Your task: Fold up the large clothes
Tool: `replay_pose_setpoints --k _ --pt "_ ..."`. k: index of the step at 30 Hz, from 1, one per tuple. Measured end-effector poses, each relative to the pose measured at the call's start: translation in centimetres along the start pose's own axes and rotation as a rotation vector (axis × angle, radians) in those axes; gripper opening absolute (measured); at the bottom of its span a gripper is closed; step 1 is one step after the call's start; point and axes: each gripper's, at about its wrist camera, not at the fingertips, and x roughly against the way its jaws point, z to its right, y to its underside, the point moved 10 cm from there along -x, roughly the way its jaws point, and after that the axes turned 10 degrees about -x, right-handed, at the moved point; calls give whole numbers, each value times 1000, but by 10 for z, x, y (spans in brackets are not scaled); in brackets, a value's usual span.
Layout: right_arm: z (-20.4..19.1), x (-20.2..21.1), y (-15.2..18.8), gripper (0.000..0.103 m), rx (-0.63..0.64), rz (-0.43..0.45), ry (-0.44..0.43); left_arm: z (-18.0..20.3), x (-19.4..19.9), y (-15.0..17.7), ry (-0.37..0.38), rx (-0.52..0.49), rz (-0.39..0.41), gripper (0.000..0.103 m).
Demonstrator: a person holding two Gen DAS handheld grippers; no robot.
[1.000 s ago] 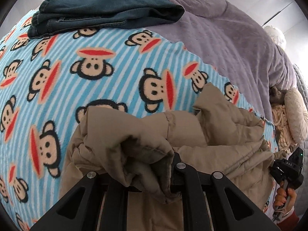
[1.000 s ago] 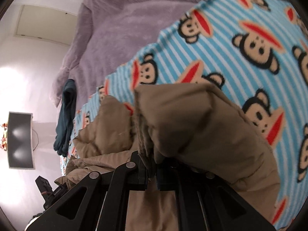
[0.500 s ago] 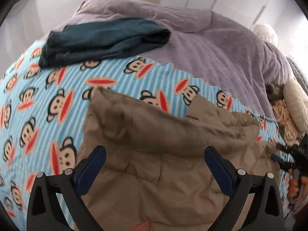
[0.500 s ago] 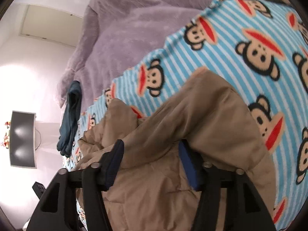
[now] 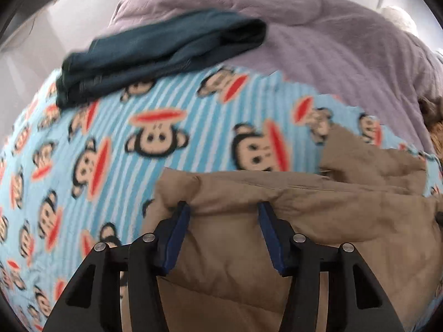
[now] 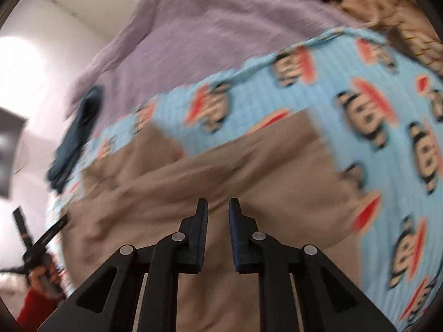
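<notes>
A tan padded jacket lies on the blue monkey-print blanket, its folded edge running across in front of me. My left gripper is open above the jacket's left part, its blue pads apart with nothing between them. In the right wrist view the same jacket fills the lower middle. My right gripper hovers over it with a narrow gap between the pads, holding nothing. The left gripper and the hand that holds it show at the left edge.
Folded dark blue jeans lie at the far edge of the blanket on a purple quilt. A cream knitted item sits at the right end of the bed. A dark screen hangs on the wall.
Both grippers let go of the jacket a second ago and opened wide. Since half a second ago both have narrowed and shifted over the laid-down jacket.
</notes>
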Motion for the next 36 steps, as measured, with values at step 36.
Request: replay_pose_setpoints --k 36 --pt "16 59 94 44 -146 25 -61 4 87 100 -2 47 -9 76"
